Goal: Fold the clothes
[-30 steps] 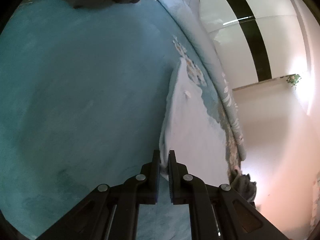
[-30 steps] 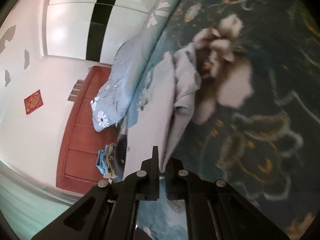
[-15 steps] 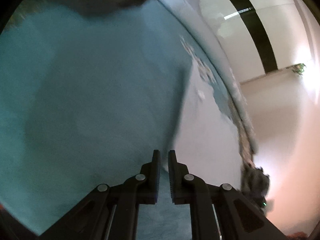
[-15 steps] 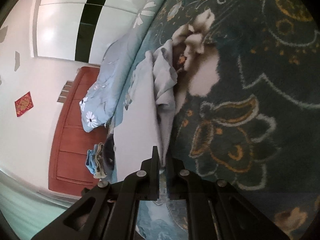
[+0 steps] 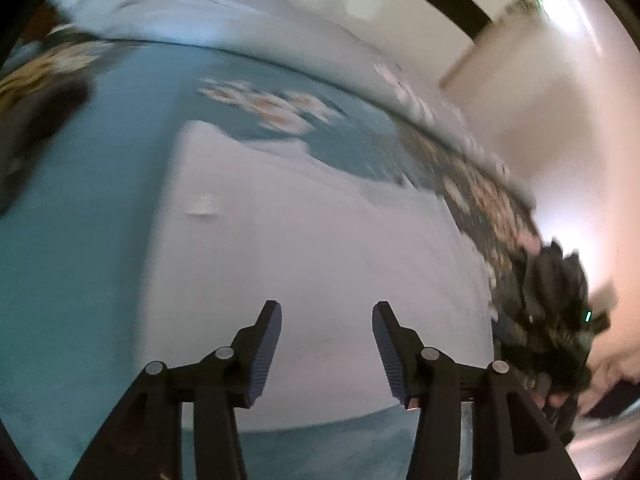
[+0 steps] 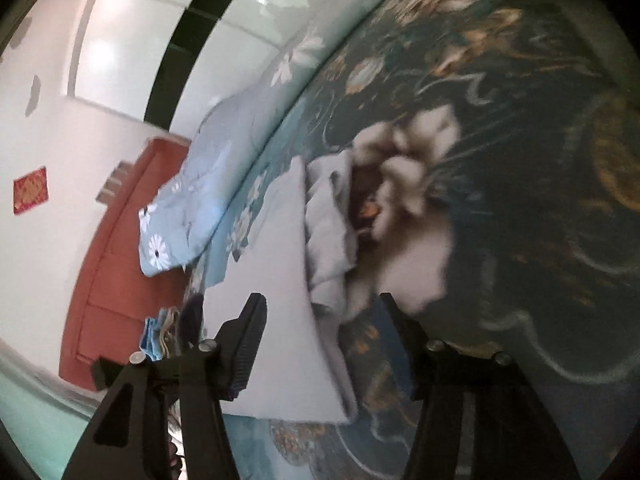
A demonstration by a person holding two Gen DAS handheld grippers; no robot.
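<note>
The pale garment lies flat on the teal floral bedspread, its long axis running away from me toward the far pillows. Through my right wrist camera the same garment stretches far-left to near, with a bunched, crumpled part along its right edge.

Its left edge is straight, and plain bedspread lies open to the left of it. To the right the bed edge is close, with a dark blurred shape just past it. A dark item sits at far left.

My left gripper hangs over the near end of the cloth, jaws opening, gripping nothing. My right gripper is opening too; the near corner lies between its fingers, pads clear of it.
</note>
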